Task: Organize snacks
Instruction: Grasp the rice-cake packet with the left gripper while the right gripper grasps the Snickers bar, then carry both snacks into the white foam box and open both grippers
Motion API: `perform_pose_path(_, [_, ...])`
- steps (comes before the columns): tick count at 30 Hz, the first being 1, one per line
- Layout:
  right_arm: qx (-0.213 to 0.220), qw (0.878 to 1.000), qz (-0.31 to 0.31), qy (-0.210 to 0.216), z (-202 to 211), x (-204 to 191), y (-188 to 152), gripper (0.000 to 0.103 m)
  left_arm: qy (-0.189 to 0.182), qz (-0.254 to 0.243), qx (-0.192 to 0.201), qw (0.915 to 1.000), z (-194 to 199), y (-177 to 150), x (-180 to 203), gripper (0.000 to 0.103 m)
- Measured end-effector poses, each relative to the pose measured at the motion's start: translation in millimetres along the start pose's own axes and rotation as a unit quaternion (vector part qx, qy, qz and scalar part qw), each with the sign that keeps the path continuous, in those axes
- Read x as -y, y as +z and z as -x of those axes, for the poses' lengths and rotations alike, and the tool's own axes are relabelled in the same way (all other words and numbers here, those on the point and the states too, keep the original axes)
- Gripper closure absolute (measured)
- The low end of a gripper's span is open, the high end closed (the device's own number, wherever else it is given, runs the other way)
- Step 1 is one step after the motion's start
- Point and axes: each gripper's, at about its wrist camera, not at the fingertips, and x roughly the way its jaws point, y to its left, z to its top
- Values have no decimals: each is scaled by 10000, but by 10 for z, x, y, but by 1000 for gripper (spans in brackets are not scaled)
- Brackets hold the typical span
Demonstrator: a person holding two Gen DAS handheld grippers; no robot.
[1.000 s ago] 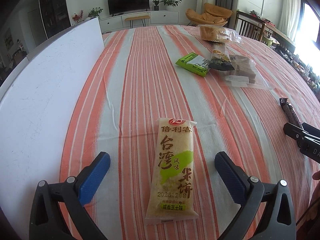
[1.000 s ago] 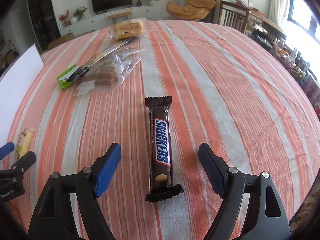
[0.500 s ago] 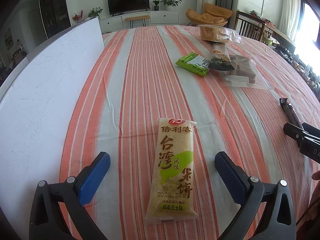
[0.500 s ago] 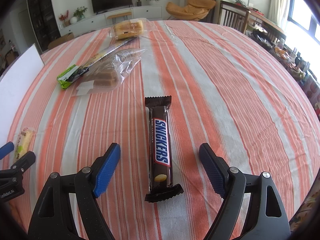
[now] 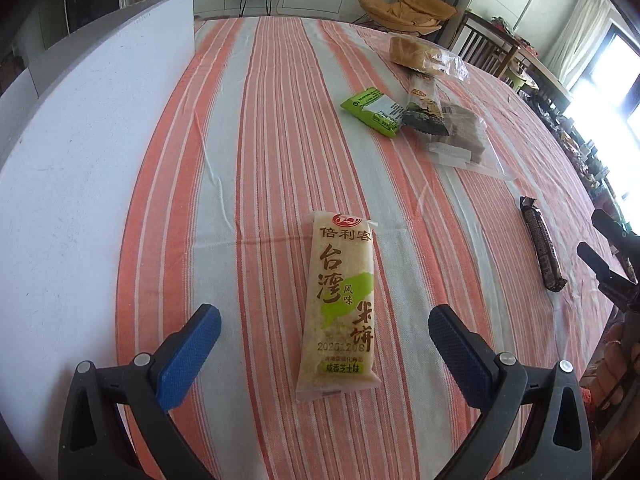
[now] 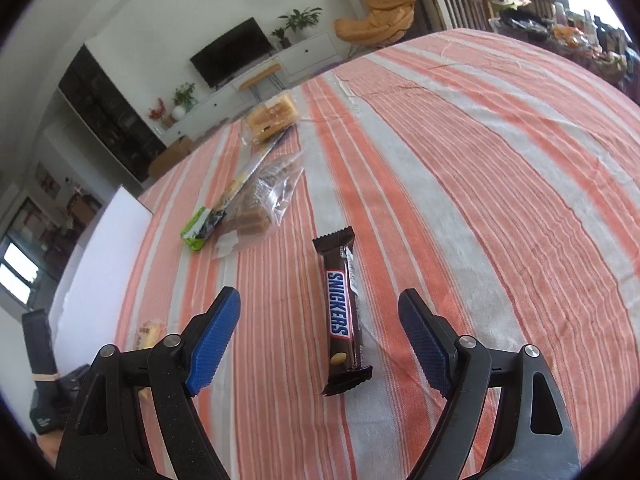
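A: White board (image 5: pixel 80 152) along the left edge, left gripper (image 5: pixel 324 336) spread over the rice cracker pack (image 5: pixel 342 304), dated 20251208, on the near cloth.
B: Right gripper (image 6: pixel 320 316) spread too, Snickers bar (image 6: pixel 342 312) lying between, untouched; far right striped tablecloth (image 6: pixel 500 200) bare.

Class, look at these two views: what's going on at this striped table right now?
A person holds two grippers over snacks on a striped tablecloth. The left gripper is open around a rice cracker pack; the right gripper is open around a Snickers bar. Neither snack is gripped. More packets lie farther away.
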Motion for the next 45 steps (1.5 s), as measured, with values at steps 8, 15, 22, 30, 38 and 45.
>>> perform_pose_path(8, [-2119,9701,582,-1027,-554,-314,252,22,413,-587,-87,9974,-71,-20,144,13])
perform_pose_path(15, [-2239,9487,1201,-1881,-878,-540,72,47,753,-881,24,9933,-149,67,256,37])
perform_pose_path(22, [-1970,9712,385,-1283,-417,-219,136,85,-17,-508,243,9984,132,-10,245,76])
perform_pose_path(30, [-1730,9846,-29,246,119,-670,89,85,-1492,191,739,9859,1324,-249,-23,76])
perform_pose_path(38, [-2111,9507,1009,2035,58,-2633,-350,85,-666,1018,2006,9721,2601,-366,-1083,76])
perform_pose_path(45, [-2863,9072,1588,2643,-468,-3651,-1195,73,1139,1949,1809,9572,2352,-566,-2094,51])
